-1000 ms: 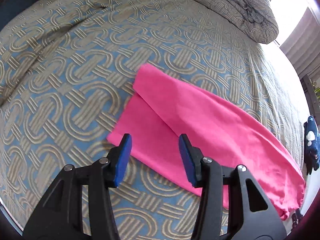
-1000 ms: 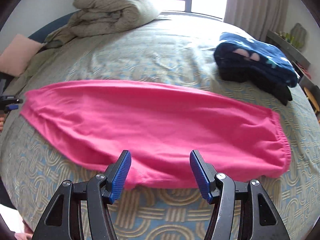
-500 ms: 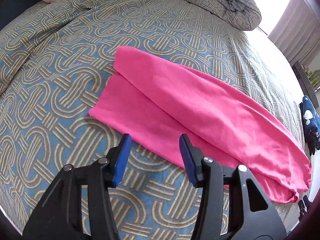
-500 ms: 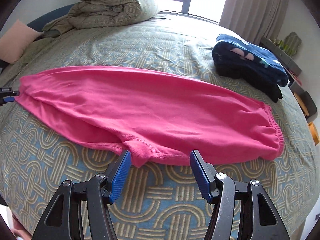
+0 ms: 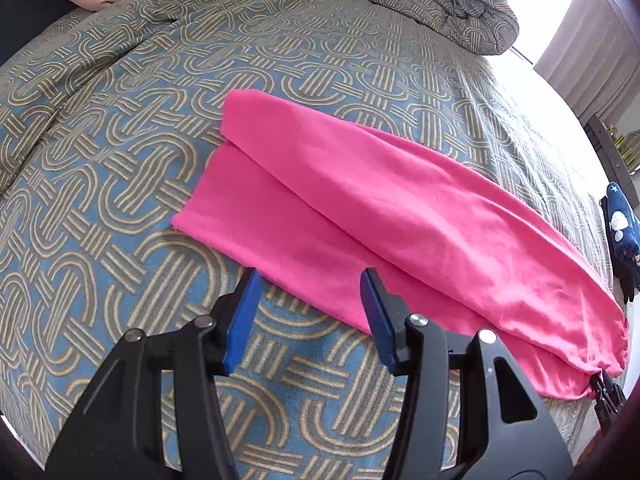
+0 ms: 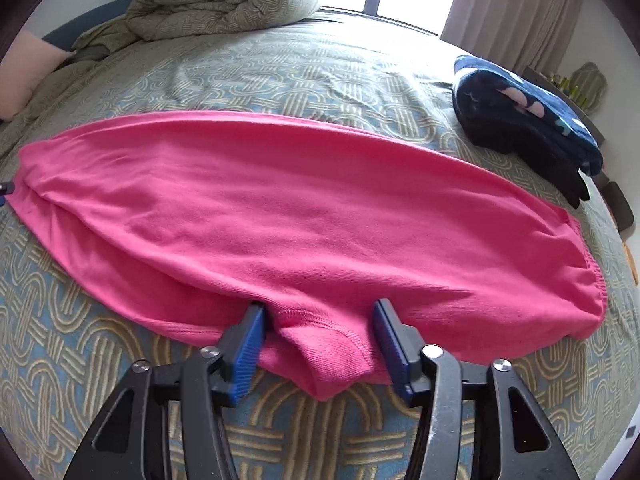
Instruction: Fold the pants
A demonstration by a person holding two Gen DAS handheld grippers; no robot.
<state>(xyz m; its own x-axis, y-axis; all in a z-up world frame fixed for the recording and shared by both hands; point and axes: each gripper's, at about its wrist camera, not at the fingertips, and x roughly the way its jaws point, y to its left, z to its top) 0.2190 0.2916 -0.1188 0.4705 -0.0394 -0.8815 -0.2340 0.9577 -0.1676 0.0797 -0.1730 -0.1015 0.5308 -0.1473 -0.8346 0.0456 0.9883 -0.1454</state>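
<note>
Two open claws face one pair of pink pants [image 6: 304, 216], which lies lengthwise across the patterned bedspread [image 5: 100, 152], already doubled leg over leg, cuffs toward the pillow end and elastic waistband toward the dark folded bundle [image 6: 524, 120]. The main risk, as I judge it, sits at the right gripper [image 6: 318, 334]: the crotch point pokes out between its blue pads, so closing there may pinch only the top layer or that loose tongue of fabric, and a lift would then drag the legs out of line and undo the stacking. The soft knit could also slip from a shallow bite, or the pads could catch the bedspread along with it. The upper leg already lies askew over the lower one near the cuffs, so any uneven pull from either side would likely worsen that. The right gripper stands wide apart, straddling the crotch seam, holding nothing. The left gripper [image 5: 310, 306] is equally wide, its pads at the near edge of the lower leg, gripping nothing.
</note>
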